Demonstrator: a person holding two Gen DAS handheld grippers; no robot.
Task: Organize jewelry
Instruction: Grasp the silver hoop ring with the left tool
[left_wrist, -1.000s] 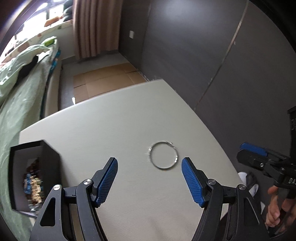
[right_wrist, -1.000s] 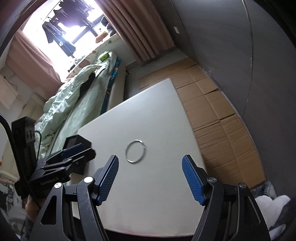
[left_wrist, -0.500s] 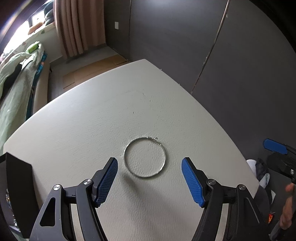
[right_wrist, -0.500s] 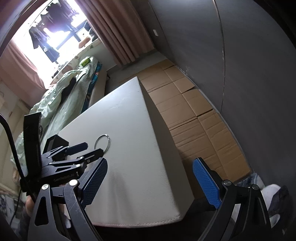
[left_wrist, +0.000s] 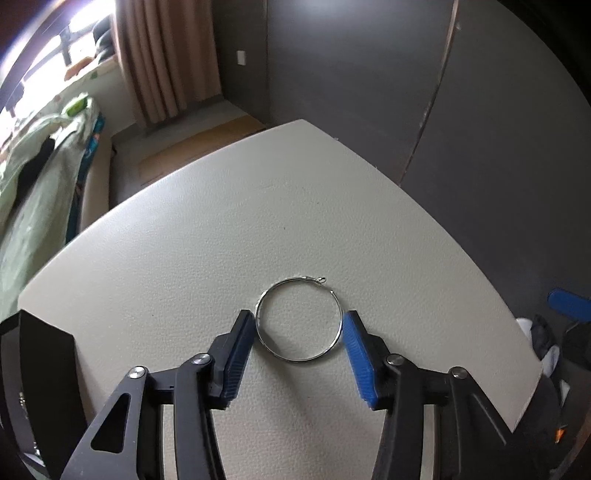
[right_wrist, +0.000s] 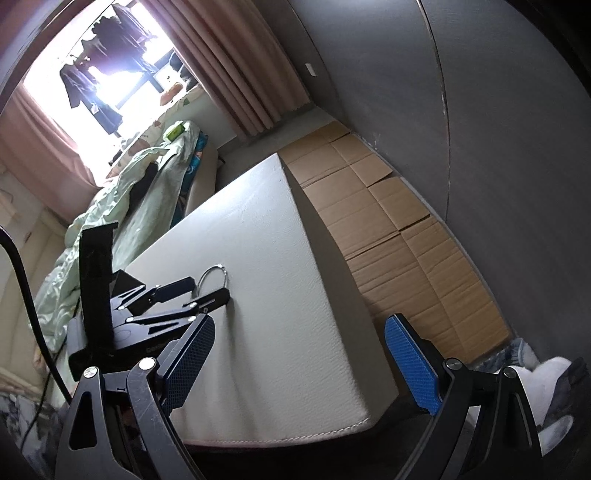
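**Hoop ring bracketed by the left hand-held gripper**

In the left wrist view the left hand-held gripper (left_wrist: 298, 341) sits low over the white bench (left_wrist: 221, 240), its blue pads (left_wrist: 357, 358) set one on each side of the silver hoop ring (left_wrist: 298, 319); the jaws are partly closed, the pads just beside or touching the wire, and true contact cannot be told; the ring lies flat on the bench, its small clasp loop at the far side. At the left edge stands a black box (left_wrist: 40, 369); its contents are hidden. Beyond the bench come cardboard on the floor (left_wrist: 207, 144), a dark wall (left_wrist: 369, 74), a brown curtain (left_wrist: 166, 55) and a bed with green bedding (left_wrist: 33, 166).

In the right wrist view the right hand-held gripper (right_wrist: 297, 365) hangs off the near bench corner, jaws wide, holding nothing; farther in, the left one (right_wrist: 207, 286) flanks the ring (right_wrist: 212, 277) on the bench (right_wrist: 277, 258); flattened cardboard (right_wrist: 388, 221) covers the floor alongside; the bright window (right_wrist: 92, 66) lies beyond.
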